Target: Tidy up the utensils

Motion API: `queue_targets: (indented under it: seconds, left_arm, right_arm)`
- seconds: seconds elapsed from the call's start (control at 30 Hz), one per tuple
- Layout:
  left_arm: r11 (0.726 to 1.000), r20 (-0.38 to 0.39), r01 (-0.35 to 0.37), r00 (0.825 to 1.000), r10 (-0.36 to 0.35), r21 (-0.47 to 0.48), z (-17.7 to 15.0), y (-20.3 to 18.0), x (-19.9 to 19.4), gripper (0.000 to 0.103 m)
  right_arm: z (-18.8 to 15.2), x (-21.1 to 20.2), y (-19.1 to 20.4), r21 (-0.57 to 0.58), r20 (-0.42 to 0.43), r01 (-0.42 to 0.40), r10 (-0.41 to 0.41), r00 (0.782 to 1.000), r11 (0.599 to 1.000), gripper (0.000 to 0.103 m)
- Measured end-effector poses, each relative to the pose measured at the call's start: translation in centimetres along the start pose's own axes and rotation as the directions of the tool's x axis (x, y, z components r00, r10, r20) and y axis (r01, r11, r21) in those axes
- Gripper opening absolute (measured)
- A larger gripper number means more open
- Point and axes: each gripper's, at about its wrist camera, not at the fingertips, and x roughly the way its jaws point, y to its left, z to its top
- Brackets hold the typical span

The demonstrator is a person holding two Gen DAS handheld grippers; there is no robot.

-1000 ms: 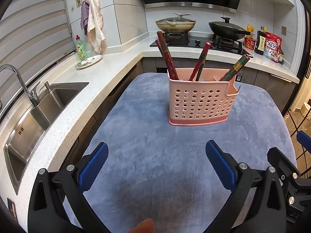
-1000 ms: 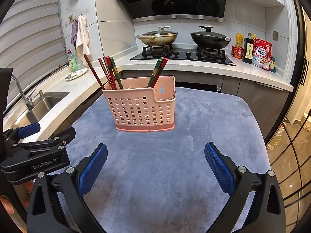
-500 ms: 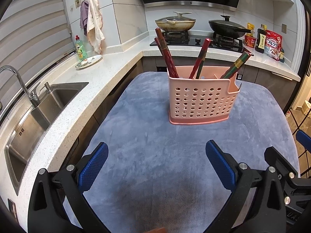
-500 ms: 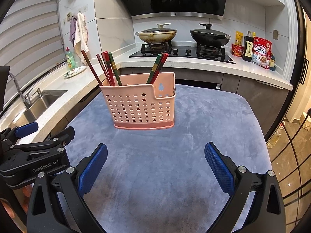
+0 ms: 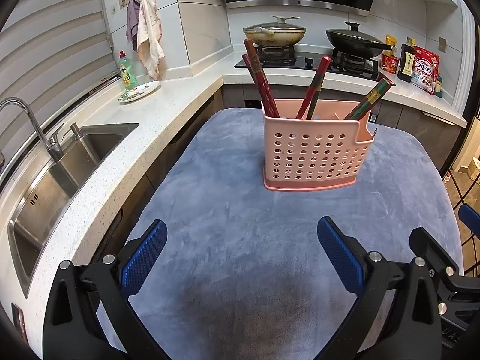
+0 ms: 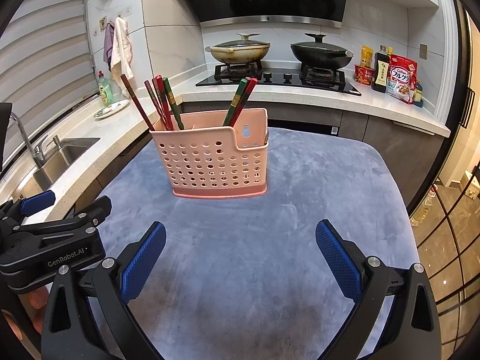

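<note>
Chopsticks (image 6: 163, 103) all stand in the pink caddy (image 6: 216, 162) mid-table (image 6: 330, 180); apparently none left loose; left gripper (image 5: 240, 258) and right gripper (image 6: 240, 258) gape wide, empty.

A: Where does the basket (image 6: 217, 157) stand?
B: On the table (image 6: 315, 186), ahead of both tools; chopsticks (image 6: 163, 102) lean inside it, some at its left end, some nearer the right.
A: And around it?
B: The sink (image 5: 60, 168) lies left; the stove (image 6: 279, 76) behind carries two pans.
</note>
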Motion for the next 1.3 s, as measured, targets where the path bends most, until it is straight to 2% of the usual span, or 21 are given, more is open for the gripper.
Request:
queue_targets:
  seconds: [1.3]
  left_arm:
    - [1.0, 0.002, 0.005, 1.0, -0.005, 0.019, -0.1, -0.3, 0.25, 0.096]
  right_arm:
    - [0.07, 0.54, -0.18, 0.004, -0.007, 0.007, -0.007, 1.0, 1.0, 0.097]
